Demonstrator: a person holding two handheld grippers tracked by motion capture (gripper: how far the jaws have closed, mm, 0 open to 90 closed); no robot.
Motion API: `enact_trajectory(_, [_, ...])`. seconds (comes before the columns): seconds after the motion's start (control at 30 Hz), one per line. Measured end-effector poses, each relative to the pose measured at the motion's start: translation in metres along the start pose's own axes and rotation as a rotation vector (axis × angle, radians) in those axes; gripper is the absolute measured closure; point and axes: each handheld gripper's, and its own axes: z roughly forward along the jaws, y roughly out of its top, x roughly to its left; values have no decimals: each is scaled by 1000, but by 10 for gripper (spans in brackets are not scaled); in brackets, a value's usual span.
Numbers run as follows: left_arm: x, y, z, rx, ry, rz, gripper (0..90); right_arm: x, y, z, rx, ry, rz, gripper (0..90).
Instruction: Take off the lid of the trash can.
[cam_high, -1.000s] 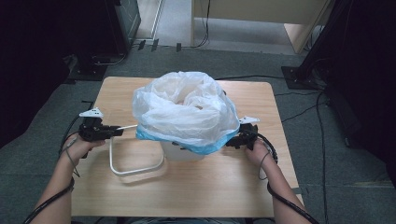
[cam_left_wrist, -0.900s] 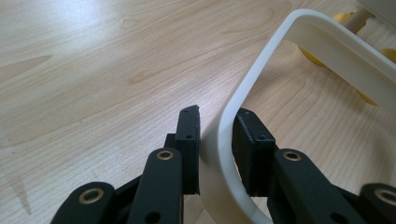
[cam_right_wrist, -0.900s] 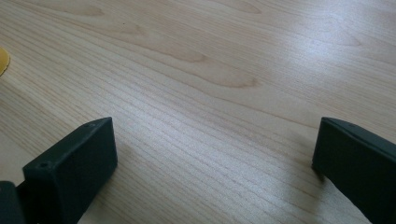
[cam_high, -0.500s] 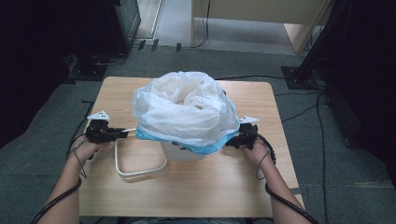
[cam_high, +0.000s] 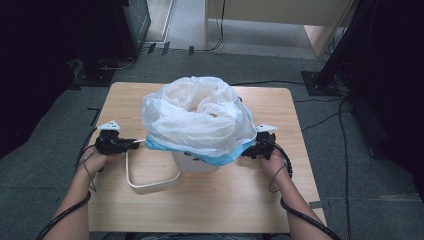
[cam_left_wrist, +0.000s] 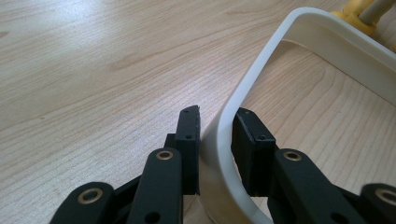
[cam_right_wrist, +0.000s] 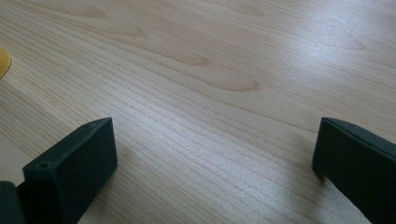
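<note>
Here | left gripper (cam_left_wrist: 215, 140) is clamping the white ring frame's (cam_left_wrist: 299, 42) near-left corner — pads seen in its own view | right gripper (cam_right_wrist: 212, 168) is gaping wide over bare table (cam_high: 225, 200) | bagged bin (cam_high: 197, 120) is sitting centre — near edge free.

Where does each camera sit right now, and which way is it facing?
High view: above the person's side, looking forward and down on the wooden table; forearms, left gripper and right gripper flank the bin with the white plastic bag.
Left gripper view: along its black jaws, closed on the cream plastic ring frame.
Right gripper view: along wide-open jaws at bare tabletop.
Shared: frame, table.
</note>
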Motion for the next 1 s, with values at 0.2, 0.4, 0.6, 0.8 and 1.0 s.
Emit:
enact_trajectory(0.2, [-1,1,3,4,4,-4,655,0,1,1,1,-2,4,0])
enact_trajectory(0.4, [-2,2,4,-2,4,-15,595,-2,2,2,2,10,-13,0])
enact_trajectory(0.6, [-5,3,5,5,13,-15,501,-4,5,0,10,41,-5,52])
enact_trajectory(0.8, [-6,7,3,-6,20,-59,420,-7,9,-4,-3,40,6,158])
enact_trajectory(1.0, [-9,9,5,14,22,-38,383,-12,13,-12,-14,78,48,157])
